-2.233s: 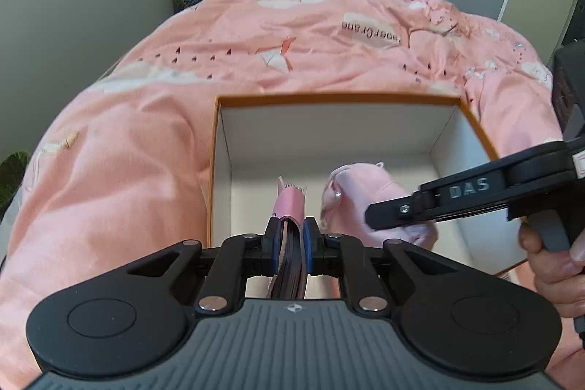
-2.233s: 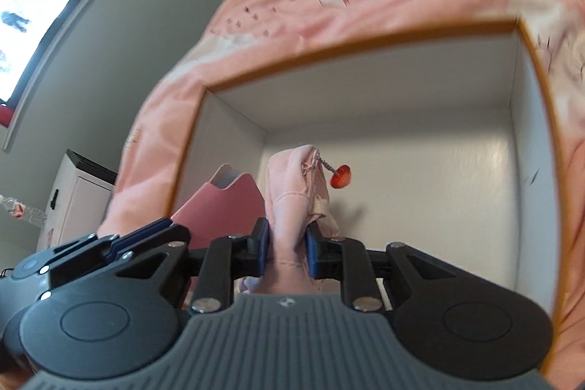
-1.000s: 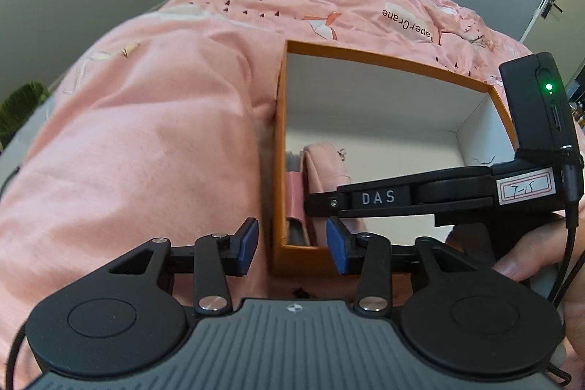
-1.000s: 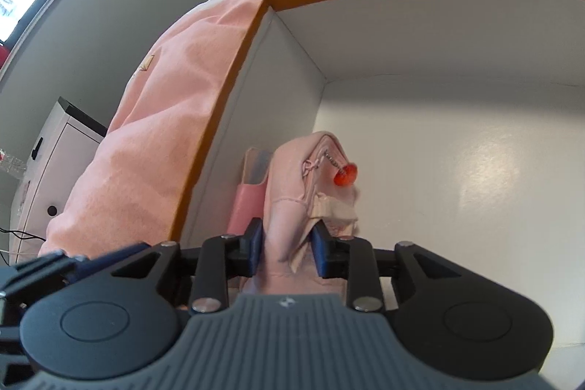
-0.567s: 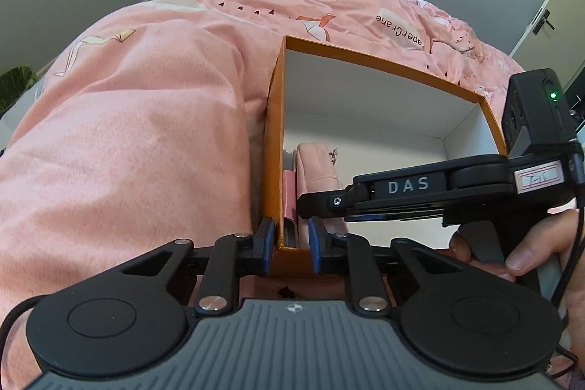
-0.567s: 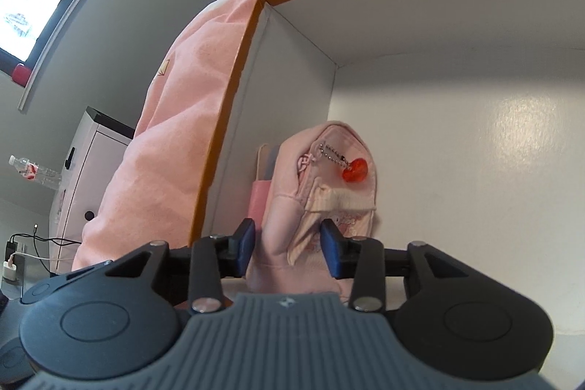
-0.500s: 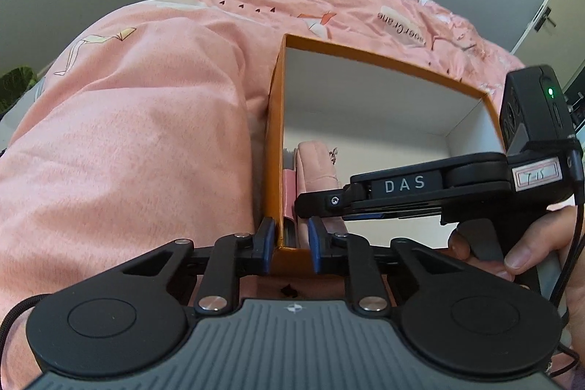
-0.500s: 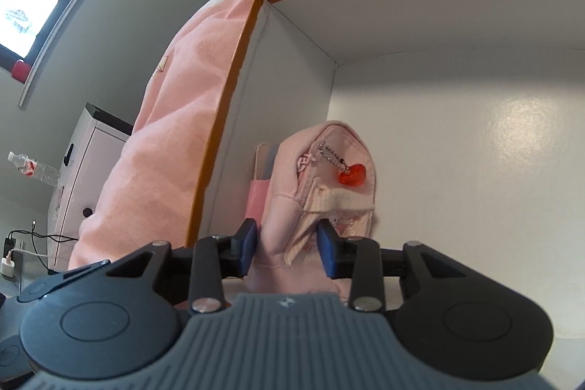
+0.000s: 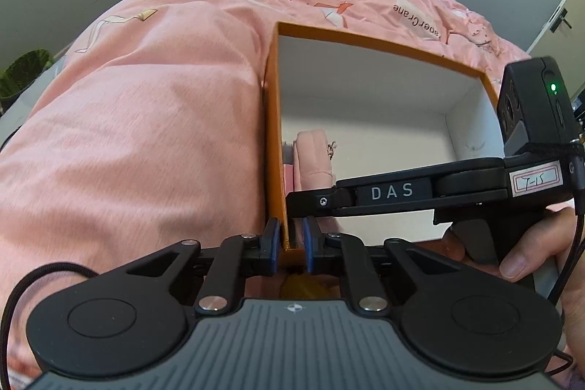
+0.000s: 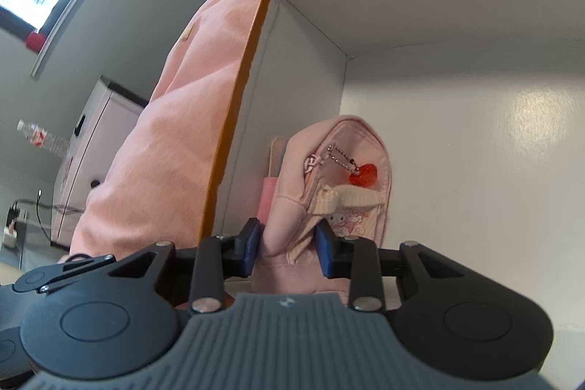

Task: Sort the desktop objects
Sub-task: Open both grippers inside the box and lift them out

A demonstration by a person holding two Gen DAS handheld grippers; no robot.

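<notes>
Bedspread (image 9: 153, 119): a pink quilt with paper-crane prints covers the bed on the left of the left wrist view; the box sits on it.
Left gripper (image 9: 291, 249): low in the left wrist view, its blue pads are clamped on the near corner of the box's left wall, one pad outside and one inside.
Box (image 9: 272, 134): open-topped, orange outside and on the rim, white inside; its left wall runs away from the left gripper.
Pink flat item (image 10: 268, 194): a thin pink piece standing on edge between the box's left wall and the pouch; what it is cannot be told.
Pouch (image 10: 340, 178): a small pink fabric bag shaped like a backpack, upright in the near-left corner of the box, with a bead chain and a red heart charm (image 10: 363, 175) hanging on its front.
Right gripper (image 10: 289, 249): inside the box, a blue pad on each side of the pouch's lower part; the jaws are closing, the left pad seems to stand a little off the fabric, and the right pad is at the pouch's edge.
Person's hand (image 9: 519, 254): at the right edge of the left wrist view, wrapped round the handle of the right gripper, which reaches leftward across the box.
</notes>
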